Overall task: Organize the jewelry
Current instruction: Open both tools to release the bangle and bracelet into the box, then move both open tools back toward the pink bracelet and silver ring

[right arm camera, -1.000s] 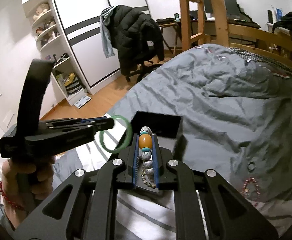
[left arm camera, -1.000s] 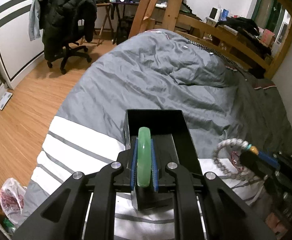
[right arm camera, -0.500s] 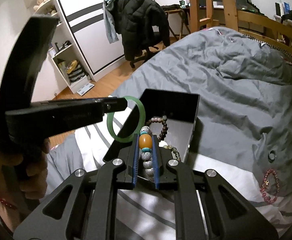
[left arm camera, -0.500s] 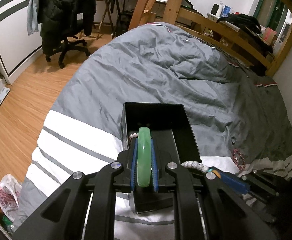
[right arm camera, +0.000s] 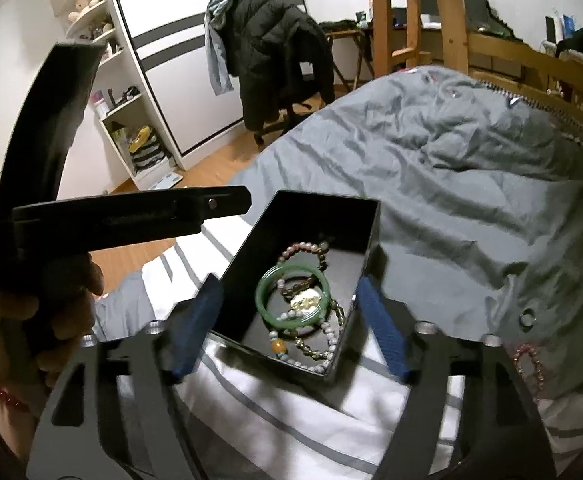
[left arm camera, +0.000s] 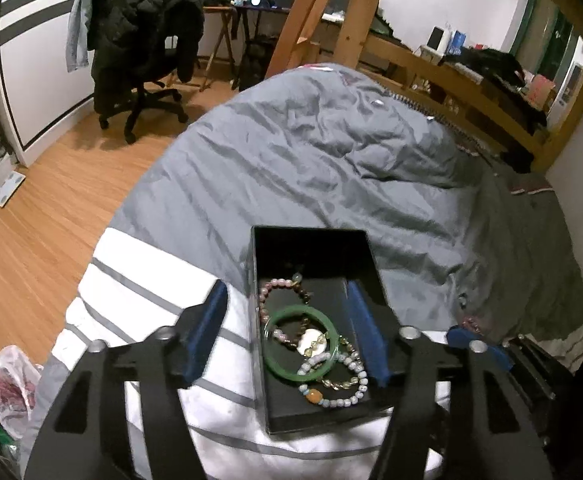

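Left wrist view
Box: black box [left arm camera: 311, 252] sits open-topped on the striped end of the bed [left arm camera: 311, 152], close under both tools, so pieces can drop straight in.
Left gripper: left gripper [left arm camera: 287, 336] stands open with nothing between the blue pads; one pad is outside the box's left wall, the other over its right side. The jaws have just been opening.
Bangle: green bangle [left arm camera: 301, 344] lies flat on the box floor, on top of the other bracelets.
Bead bracelet: pale bead bracelet [left arm camera: 337, 384] with an orange bead lies at the near end of the box, partly under the bangle.
Pink bracelet: pink bracelet [left arm camera: 275, 292] rests further back in the box.
Change: a second ago the bangle stood on edge, clamped between the pads; now it is released inside the box.

Right wrist view
Right gripper: right gripper [right arm camera: 291, 320] is open and empty, pads to either side of the box [right arm camera: 331, 216]. Its jaws have just been opening.
Hand: hand [right arm camera: 39, 304] holds the left tool's handle, its arm reaching over the box's left rim.
Leftovers: small ring [right arm camera: 526, 317] and red bracelet [right arm camera: 529, 368] lie on the grey cover, apart from the box, likely the next pickups.
Change: the bead bracelet [right arm camera: 311, 348], earlier pinched between these pads, now lies in the box.
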`<act>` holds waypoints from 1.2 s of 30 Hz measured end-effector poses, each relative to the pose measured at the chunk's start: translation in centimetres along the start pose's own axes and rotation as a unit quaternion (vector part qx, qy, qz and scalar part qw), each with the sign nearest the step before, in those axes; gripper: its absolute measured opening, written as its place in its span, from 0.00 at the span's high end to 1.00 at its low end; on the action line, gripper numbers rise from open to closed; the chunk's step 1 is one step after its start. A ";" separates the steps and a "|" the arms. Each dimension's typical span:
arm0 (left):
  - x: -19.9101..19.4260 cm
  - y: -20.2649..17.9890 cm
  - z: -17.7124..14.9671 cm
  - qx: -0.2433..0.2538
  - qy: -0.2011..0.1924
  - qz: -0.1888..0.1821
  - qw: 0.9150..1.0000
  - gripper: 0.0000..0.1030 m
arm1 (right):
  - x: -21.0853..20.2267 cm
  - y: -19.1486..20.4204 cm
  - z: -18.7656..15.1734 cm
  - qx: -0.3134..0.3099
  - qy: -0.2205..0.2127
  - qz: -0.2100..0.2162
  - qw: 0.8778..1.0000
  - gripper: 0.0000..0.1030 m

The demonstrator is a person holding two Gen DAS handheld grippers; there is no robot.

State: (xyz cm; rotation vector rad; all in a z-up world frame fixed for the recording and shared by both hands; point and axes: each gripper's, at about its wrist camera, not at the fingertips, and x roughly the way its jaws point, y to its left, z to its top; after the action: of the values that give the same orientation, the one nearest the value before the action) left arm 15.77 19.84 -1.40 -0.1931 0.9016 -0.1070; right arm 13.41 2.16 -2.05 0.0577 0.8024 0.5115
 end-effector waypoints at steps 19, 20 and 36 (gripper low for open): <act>0.2 -10.9 -1.8 0.117 -0.041 -0.077 0.989 0.09 | -12.9 -9.8 -3.1 0.007 -0.057 -0.122 0.991 0.09; 0.4 -11.5 -2.0 0.123 -0.037 -0.080 0.988 0.09 | -13.2 -10.4 -3.5 0.011 -0.057 -0.125 0.990 0.09; 7.4 -18.9 -3.7 0.183 0.003 -0.072 0.981 0.09 | -10.1 -15.7 -9.1 0.040 -0.018 -0.111 0.993 0.23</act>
State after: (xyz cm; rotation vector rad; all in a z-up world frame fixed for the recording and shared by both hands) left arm 17.19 -0.39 -5.33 0.0856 0.8579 -0.4040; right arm 7.65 -17.51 -5.40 0.0505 0.7832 0.2672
